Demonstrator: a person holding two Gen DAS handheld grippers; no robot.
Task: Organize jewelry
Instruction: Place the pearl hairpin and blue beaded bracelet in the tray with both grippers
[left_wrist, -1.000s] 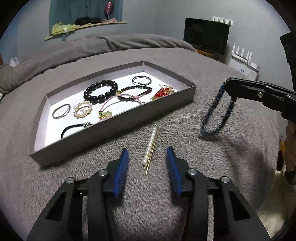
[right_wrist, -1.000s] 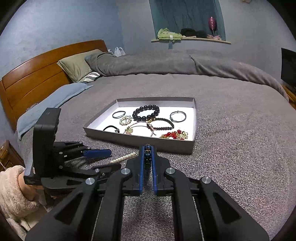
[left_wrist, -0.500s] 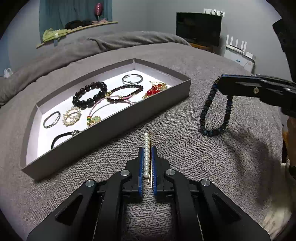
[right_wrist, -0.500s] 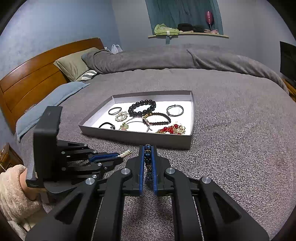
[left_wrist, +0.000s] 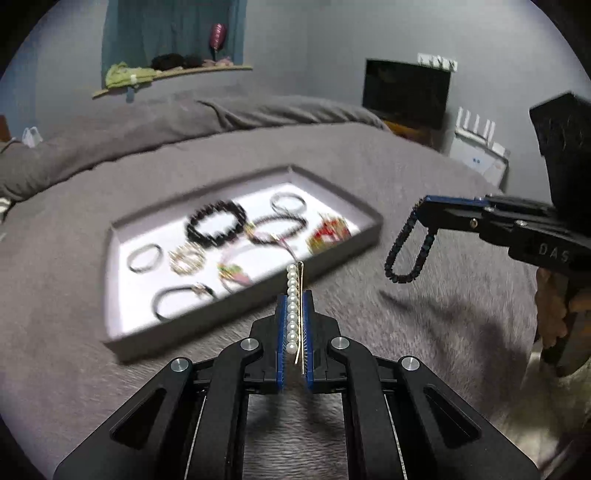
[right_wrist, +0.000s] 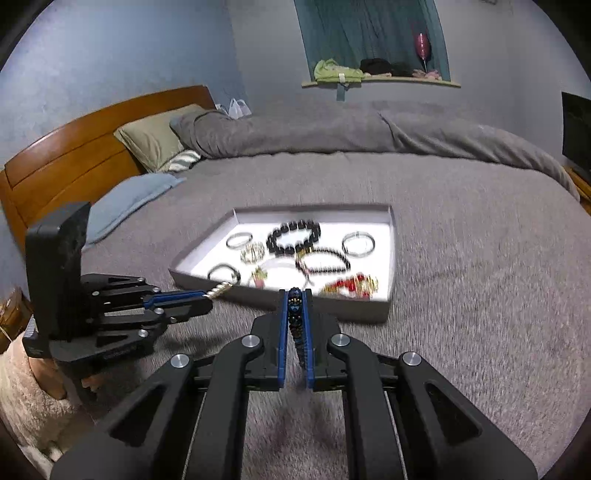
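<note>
Most pieces already lie in the shallow grey cardboard tray (left_wrist: 110, 288) on the bed (right_wrist: 480, 277); two remain outside it. The left gripper (left_wrist: 294, 314) has its jaws closed on a slim pearl hairpin (left_wrist: 293, 295). The right gripper (right_wrist: 295, 317) pinches a dark blue beaded bracelet (left_wrist: 406, 251), dangling short of the tray.

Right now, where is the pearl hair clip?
The pearl hair clip is pinched in the left gripper, held above the bed just in front of the jewelry tray.
</note>
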